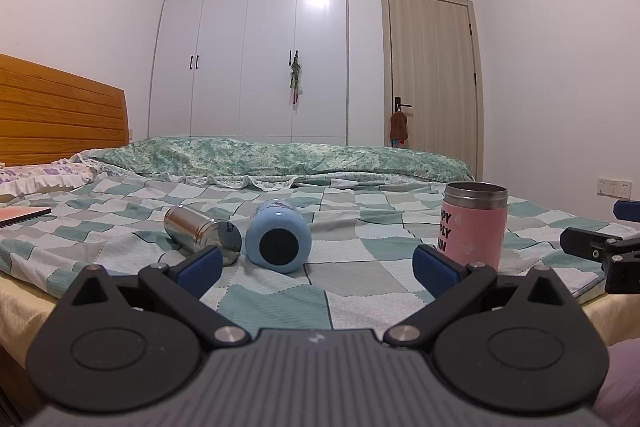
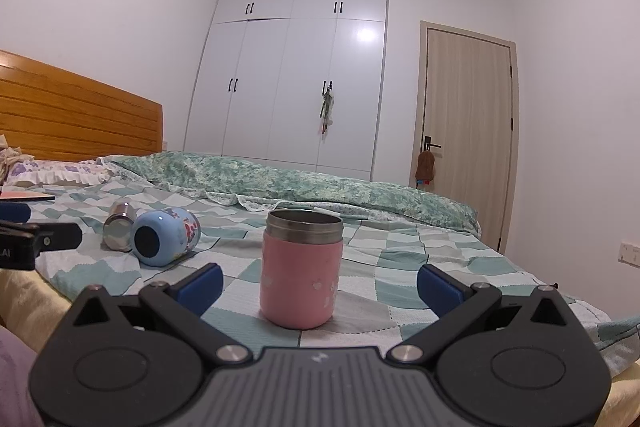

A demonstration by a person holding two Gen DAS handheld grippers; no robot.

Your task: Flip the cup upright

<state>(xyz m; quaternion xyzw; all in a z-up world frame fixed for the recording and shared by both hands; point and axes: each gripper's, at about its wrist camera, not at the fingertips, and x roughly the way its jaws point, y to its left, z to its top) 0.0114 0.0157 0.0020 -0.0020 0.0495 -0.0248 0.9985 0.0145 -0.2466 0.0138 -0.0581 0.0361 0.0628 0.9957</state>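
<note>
On the checked bedspread the pink cup stands upright, mouth up, just ahead of the right claw, whose blue fingers are spread wide and hold nothing. Further left a blue cup and a steel cup lie on their sides, touching or nearly so, beyond the left claw, likewise wide open and empty

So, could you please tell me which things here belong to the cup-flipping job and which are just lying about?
Belongs to the job:
- blue cup, on its side
- steel cup, on its side
- pink cup, already upright
- left gripper and right gripper, jaws open

Just lying about:
- checked sheet
- green quilt
- pillow
- book
</note>
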